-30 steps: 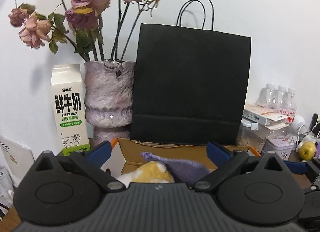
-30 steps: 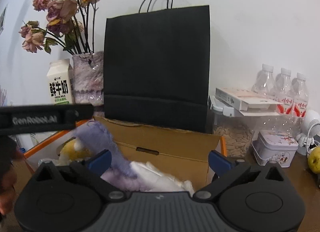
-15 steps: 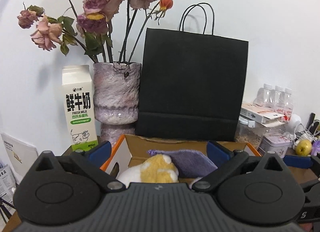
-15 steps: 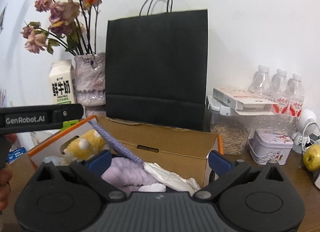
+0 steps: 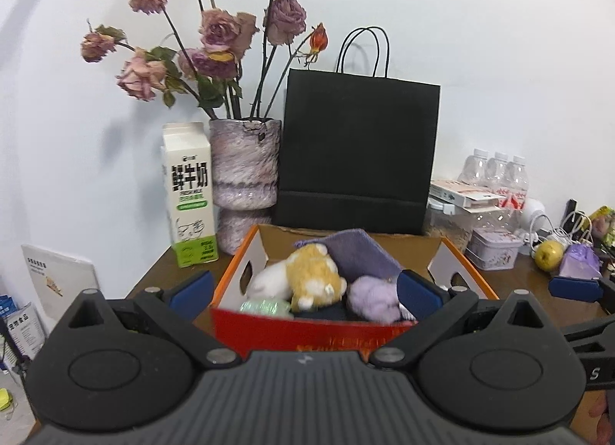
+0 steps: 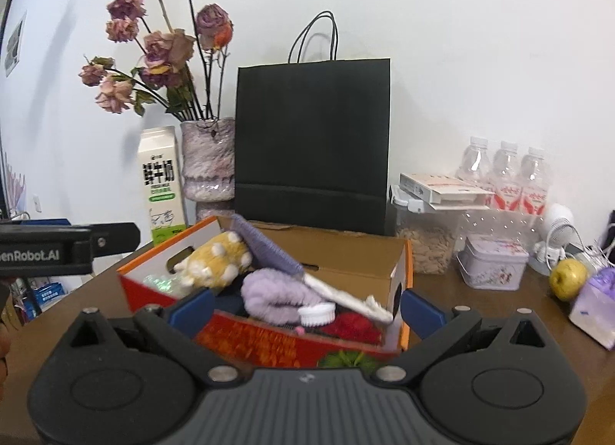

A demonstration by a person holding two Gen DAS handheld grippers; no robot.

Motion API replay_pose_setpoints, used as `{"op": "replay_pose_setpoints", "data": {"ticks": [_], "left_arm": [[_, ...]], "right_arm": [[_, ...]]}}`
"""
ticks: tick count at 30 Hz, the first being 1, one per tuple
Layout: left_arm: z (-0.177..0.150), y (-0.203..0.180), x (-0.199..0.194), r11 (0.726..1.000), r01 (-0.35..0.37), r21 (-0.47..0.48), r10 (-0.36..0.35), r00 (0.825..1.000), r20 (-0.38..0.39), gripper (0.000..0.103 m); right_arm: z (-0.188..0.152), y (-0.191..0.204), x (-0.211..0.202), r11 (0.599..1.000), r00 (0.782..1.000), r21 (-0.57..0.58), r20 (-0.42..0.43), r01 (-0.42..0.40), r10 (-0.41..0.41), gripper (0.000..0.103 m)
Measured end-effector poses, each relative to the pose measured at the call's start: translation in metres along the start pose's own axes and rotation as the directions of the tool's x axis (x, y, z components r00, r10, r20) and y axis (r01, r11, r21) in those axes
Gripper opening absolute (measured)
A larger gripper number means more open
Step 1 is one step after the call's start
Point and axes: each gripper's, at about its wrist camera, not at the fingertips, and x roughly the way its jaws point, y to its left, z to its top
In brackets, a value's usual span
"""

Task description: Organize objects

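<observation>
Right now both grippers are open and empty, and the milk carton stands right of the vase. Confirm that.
Not quite: the milk carton stands left of the vase, as the left wrist view shows. The left gripper and right gripper are indeed open and empty.

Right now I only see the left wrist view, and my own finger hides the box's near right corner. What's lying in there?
Observer: A red fluffy item fills that corner of the box, with a small round white brush beside it.
Operator: And is the right gripper carrying anything?
Observer: No. The right gripper is open and empty, on the near side of the box.
</observation>
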Motion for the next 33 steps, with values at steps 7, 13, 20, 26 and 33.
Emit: {"op": "replay_pose_setpoints", "data": {"ticks": [7, 13, 20, 26, 33], "left_arm": [[-0.020, 0.001, -0.051, 1.000, 0.019, 0.021, -0.019, 1.000, 0.012, 0.103], [-0.050, -0.001, -0.079, 0.999, 0.020, 0.046, -0.020, 1.000, -0.012, 0.103], [-0.073, 0.001, -0.090, 0.996, 0.044, 0.079, -0.041, 0.999, -0.032, 0.103], [-0.076, 0.003, -0.092, 0.995, 0.055, 0.078, -0.052, 0.998, -0.030, 0.103], [-0.077, 0.003, -0.091, 0.996, 0.050, 0.074, -0.048, 0.998, -0.032, 0.103]], "right_arm": [[-0.020, 0.008, -0.054, 1.000, 1.000, 0.026, 0.008, 0.009, -0.010, 0.103], [-0.043, 0.010, -0.092, 0.998, 1.000, 0.056, 0.017, 0.024, -0.025, 0.103], [-0.069, 0.015, -0.104, 0.999, 1.000, 0.048, -0.013, 0.026, -0.026, 0.103], [-0.070, 0.017, -0.106, 0.999, 1.000, 0.042, -0.008, 0.002, -0.002, 0.103], [-0.069, 0.018, -0.112, 0.999, 1.000, 0.038, 0.018, -0.005, 0.004, 0.103]]}}
